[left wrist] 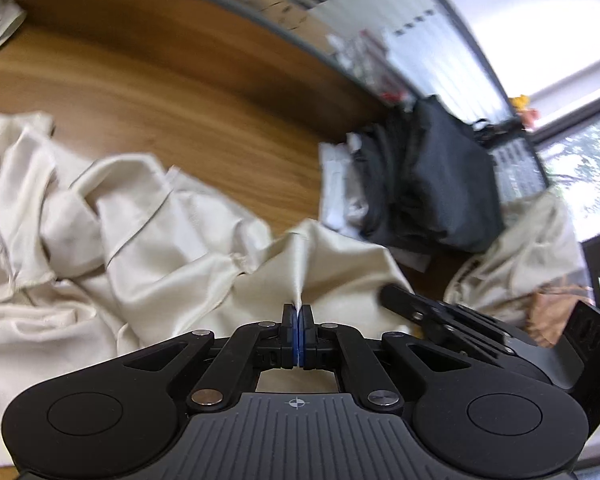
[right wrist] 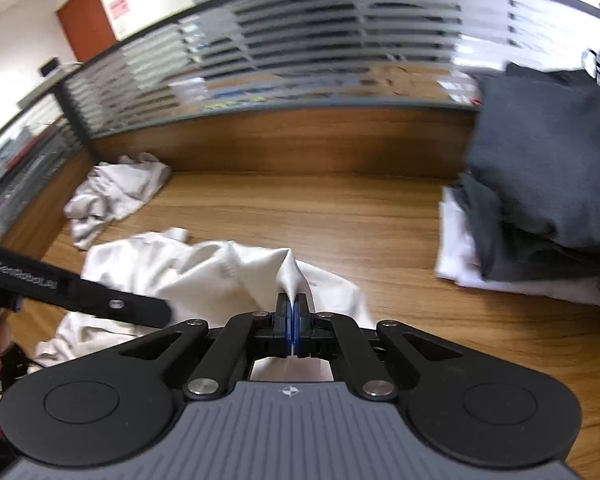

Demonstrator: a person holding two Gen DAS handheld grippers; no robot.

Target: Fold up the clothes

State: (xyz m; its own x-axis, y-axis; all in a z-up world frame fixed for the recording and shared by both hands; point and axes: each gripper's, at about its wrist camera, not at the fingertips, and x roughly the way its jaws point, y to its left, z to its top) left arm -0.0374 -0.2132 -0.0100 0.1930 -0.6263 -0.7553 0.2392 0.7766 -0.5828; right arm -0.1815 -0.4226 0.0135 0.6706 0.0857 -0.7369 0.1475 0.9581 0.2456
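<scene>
A crumpled cream-white garment [left wrist: 148,224] lies across the wooden table [left wrist: 180,92]. My left gripper [left wrist: 298,310] is shut on a pinched ridge of its cloth, which rises in a taut peak from the jaws. In the right wrist view the same white garment [right wrist: 188,272] spreads left of centre, and my right gripper [right wrist: 293,300] is shut on another raised fold of it. The right gripper's black body [left wrist: 460,320] shows at the lower right of the left wrist view. The left gripper's black body [right wrist: 80,292] crosses the left side of the right wrist view.
A stack of folded dark grey and white clothes [right wrist: 540,200] sits at the right of the table. Another crumpled white garment [right wrist: 116,196] lies in the far left corner. A low wooden wall with glass partition [right wrist: 300,80] bounds the back. A beige cloth bag [left wrist: 528,252] lies beside the stack.
</scene>
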